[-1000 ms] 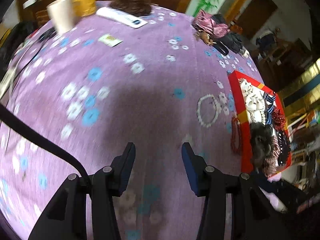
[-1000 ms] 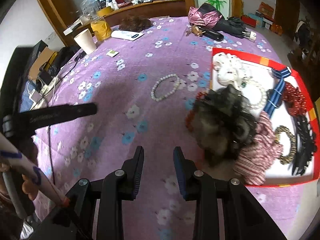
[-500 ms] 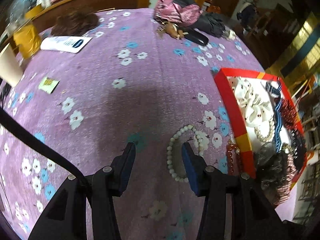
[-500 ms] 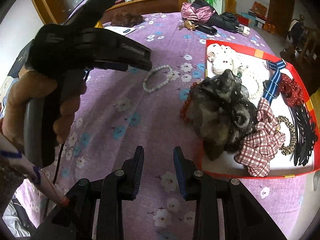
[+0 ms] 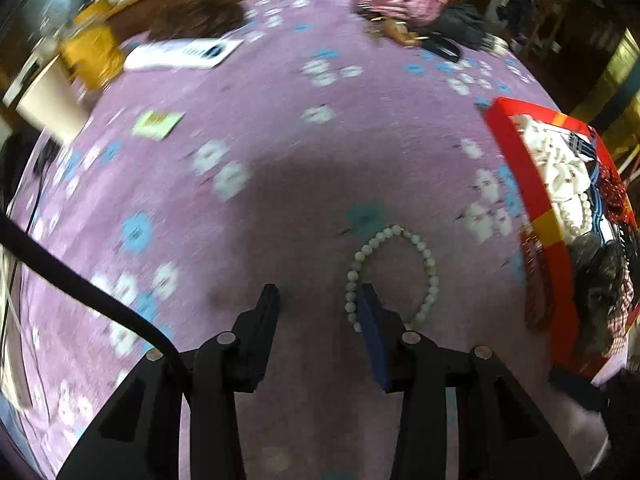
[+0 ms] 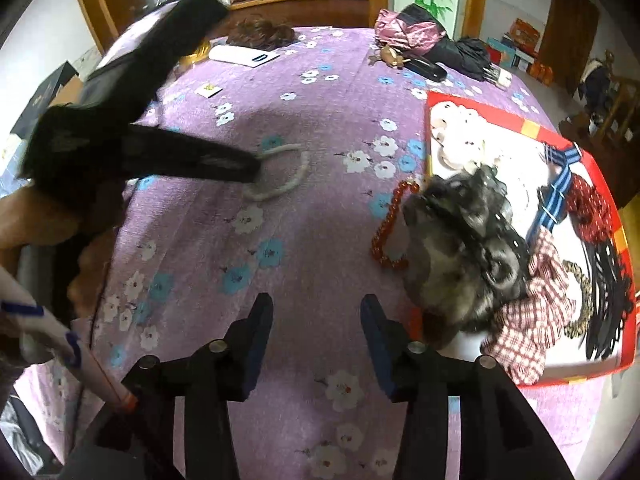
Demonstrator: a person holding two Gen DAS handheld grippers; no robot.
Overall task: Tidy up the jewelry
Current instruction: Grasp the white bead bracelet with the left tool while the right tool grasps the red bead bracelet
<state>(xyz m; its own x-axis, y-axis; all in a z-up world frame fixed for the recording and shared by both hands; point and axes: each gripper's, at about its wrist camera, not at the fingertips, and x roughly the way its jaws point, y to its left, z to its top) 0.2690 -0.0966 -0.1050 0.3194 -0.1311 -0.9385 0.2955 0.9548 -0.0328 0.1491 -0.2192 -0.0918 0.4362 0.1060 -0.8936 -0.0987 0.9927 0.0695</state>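
Left wrist view: your left hand-held gripper [image 5: 316,300] gapes wide, one finger inside the bracelet [image 5: 390,276] at lower centre; closing may pinch cloth [image 5: 280,140]

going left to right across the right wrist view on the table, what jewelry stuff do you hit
left hand-held gripper → white bead bracelet → red bead bracelet → dark frilly scrunchie → plaid scrunchie → leopard hair tie → far wall of the red tray
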